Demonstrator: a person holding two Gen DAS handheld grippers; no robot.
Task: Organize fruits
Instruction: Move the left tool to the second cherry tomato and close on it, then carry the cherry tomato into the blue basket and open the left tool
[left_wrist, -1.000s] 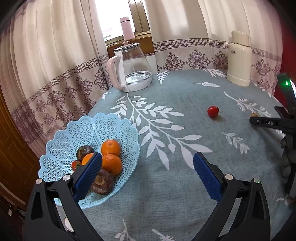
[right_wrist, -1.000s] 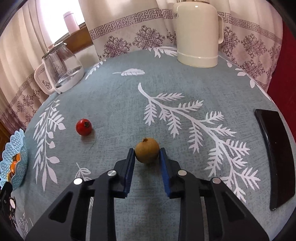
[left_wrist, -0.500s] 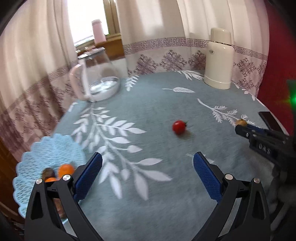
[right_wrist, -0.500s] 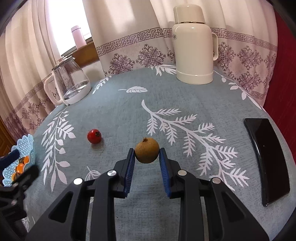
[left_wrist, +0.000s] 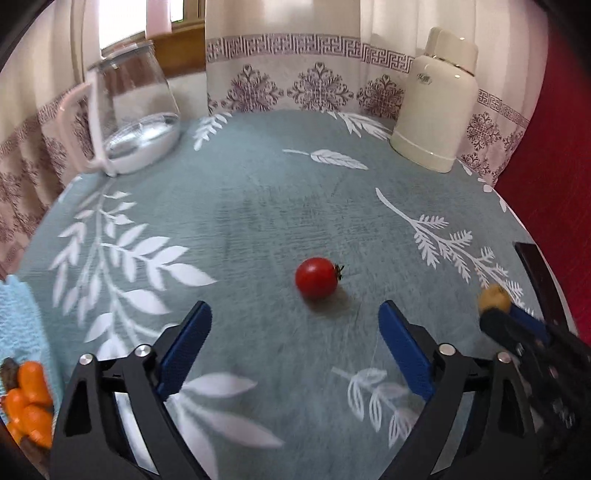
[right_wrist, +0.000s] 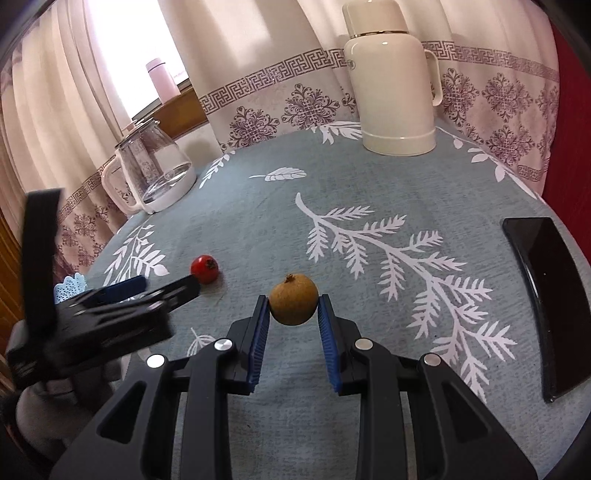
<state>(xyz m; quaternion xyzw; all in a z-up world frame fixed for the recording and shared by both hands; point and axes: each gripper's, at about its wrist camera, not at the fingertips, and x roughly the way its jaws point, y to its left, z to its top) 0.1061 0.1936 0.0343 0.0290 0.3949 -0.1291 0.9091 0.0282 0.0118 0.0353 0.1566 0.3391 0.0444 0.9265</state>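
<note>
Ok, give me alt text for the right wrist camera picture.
The right gripper holds a small brown fruit between its blue jaws above a teal leaf-print tablecloth. The open left gripper reaches toward a red tomato; a glass kettle and cream flask stand behind.

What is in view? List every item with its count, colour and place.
cherry tomato: one, red, mid-table ahead of the left claw
longan: one, brown, held in the right claw
fruit basket: one, light blue, left table edge
oranges: several, orange, in the basket
glass kettle: one, clear and white, far left
thermos: one, cream, far right
phone: one, black, right edge
bottle: one, pink, windowsill
left claw: open
right claw: shut on the longan
</note>
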